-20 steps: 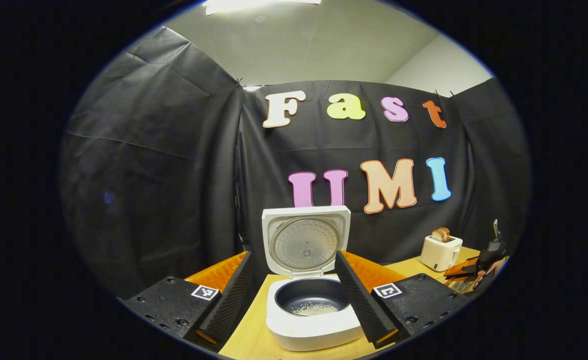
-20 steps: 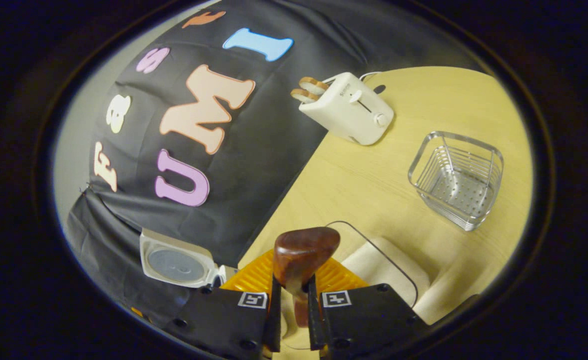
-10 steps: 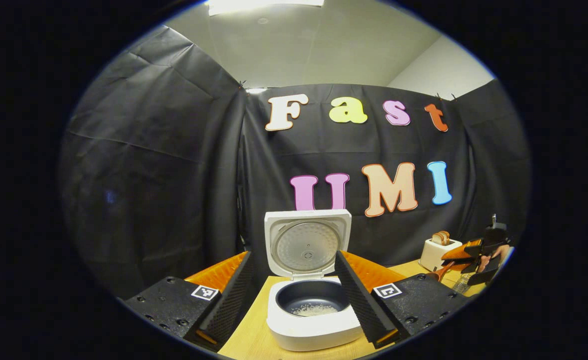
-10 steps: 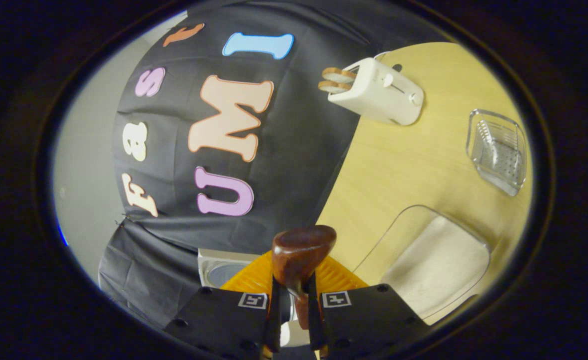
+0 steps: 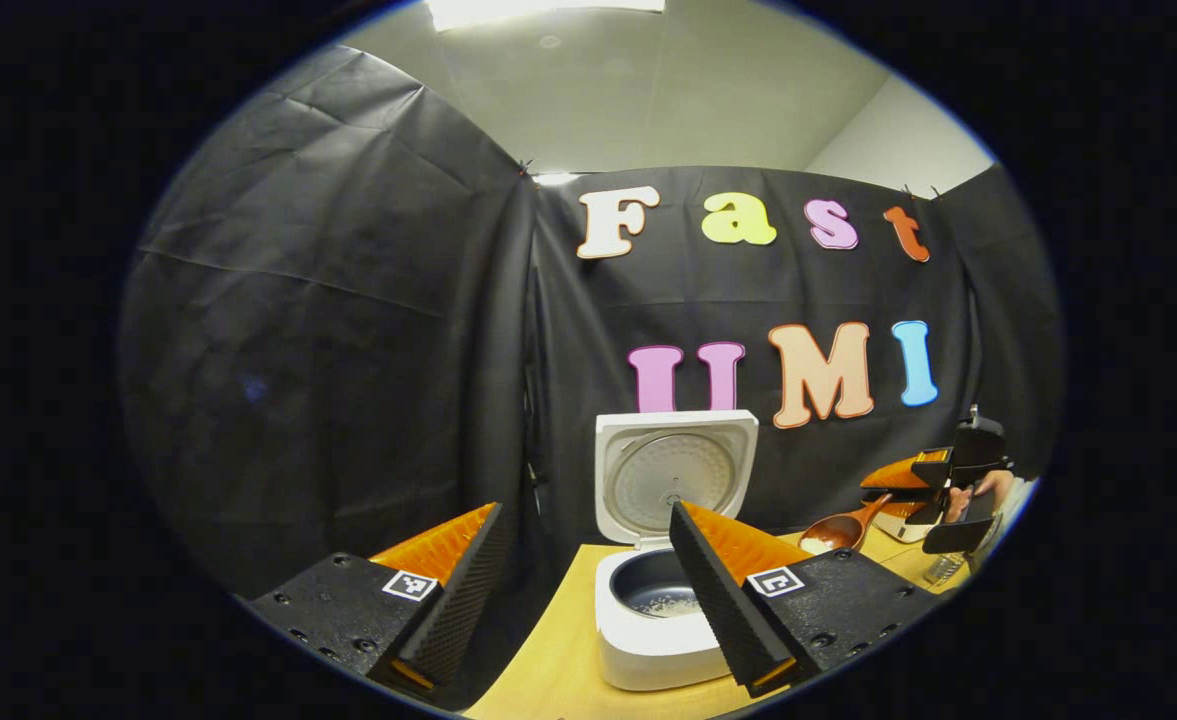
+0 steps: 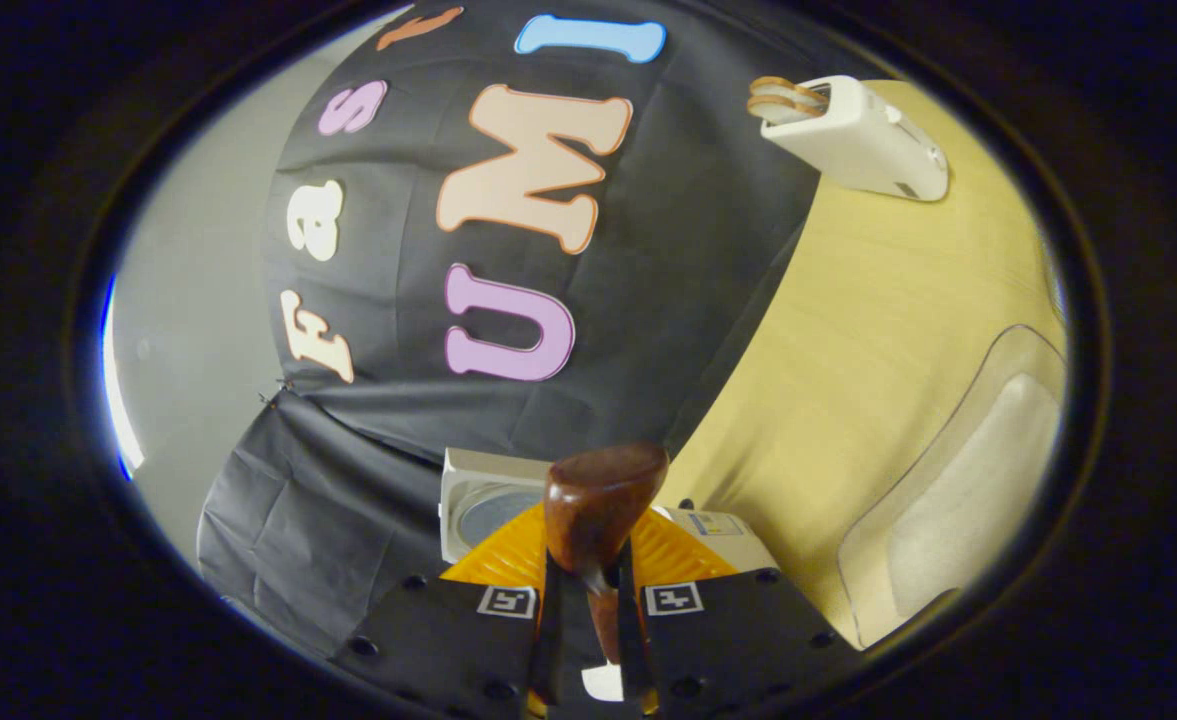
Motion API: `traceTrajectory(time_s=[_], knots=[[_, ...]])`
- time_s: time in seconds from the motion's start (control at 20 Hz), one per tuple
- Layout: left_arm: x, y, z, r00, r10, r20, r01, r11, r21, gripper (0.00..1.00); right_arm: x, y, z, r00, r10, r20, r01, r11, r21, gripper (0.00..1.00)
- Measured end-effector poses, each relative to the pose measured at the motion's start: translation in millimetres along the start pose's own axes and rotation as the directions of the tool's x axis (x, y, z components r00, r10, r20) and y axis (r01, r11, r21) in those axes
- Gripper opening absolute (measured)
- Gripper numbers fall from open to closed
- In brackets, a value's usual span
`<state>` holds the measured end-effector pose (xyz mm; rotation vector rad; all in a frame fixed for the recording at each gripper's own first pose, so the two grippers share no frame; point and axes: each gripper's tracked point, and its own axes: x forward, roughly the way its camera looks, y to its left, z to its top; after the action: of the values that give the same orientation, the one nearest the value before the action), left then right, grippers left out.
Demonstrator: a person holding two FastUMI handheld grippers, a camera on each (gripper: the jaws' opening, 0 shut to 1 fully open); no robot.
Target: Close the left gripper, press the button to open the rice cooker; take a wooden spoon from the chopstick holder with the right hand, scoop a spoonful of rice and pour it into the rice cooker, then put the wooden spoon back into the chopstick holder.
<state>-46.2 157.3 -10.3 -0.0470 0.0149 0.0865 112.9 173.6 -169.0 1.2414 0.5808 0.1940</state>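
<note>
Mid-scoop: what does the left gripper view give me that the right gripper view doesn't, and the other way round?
Left gripper view: the inner pot with a little rice at its bottom, rice in the bowl of the wooden spoon, and the open left gripper. Right gripper view: the right gripper clamped on the spoon's handle, and the clear rice container on the table. Both: the rice cooker with its lid up, and the spoon.

The white rice cooker (image 5: 663, 590) stands open, lid upright, some rice in its dark pot; the brown wooden spoon (image 5: 837, 529), holding rice, hangs to its right.
</note>
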Motion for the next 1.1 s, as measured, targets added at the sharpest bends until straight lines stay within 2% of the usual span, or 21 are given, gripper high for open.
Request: traceTrajectory(time_s=[0.35, 0.45, 0.5, 0.55, 0.65, 0.7, 0.95, 1.1], knots=[[-12, 38, -12, 0.998, 0.063, -0.025, -0.063, 0.998, -0.014, 0.99, 51, 36, -60, 0.998, 0.011, -0.067, -0.018, 0.995, -0.100, 0.27], [-14, 47, -14, 0.996, 0.082, -0.027, -0.083, 0.996, -0.018, 0.96, 65, 43, -78, 0.996, 0.011, -0.084, -0.022, 0.991, -0.131, 0.25], [-16, 52, -16, 0.995, 0.092, -0.031, -0.093, 0.996, -0.020, 0.99, 73, 46, -85, 0.996, 0.008, -0.091, -0.022, 0.989, -0.149, 0.24], [-18, 57, -18, 0.994, 0.101, -0.035, -0.102, 0.995, -0.022, 0.96, 80, 49, -93, 0.996, 0.004, -0.093, -0.020, 0.985, -0.174, 0.25], [-23, 66, -20, 0.992, 0.117, -0.039, -0.118, 0.993, -0.025, 0.99, 95, 50, -108, 0.995, -0.011, -0.096, -0.012, 0.972, -0.236, 0.27], [-25, 70, -21, 0.992, 0.124, -0.040, -0.125, 0.992, -0.025, 0.99, 103, 49, -117, 0.994, -0.027, -0.103, -0.002, 0.961, -0.275, 0.23], [-24, 77, -23, 0.988, 0.146, -0.053, -0.148, 0.989, -0.031, 0.94, 123, 41, -159, 0.985, -0.097, -0.145, 0.020, 0.890, -0.456, 0.23], [-26, 80, -26, 0.987, 0.151, -0.046, -0.152, 0.988, -0.025, 0.92, 128, 40, -171, 0.982, -0.127, -0.141, 0.019, 0.804, -0.594, 0.25]])
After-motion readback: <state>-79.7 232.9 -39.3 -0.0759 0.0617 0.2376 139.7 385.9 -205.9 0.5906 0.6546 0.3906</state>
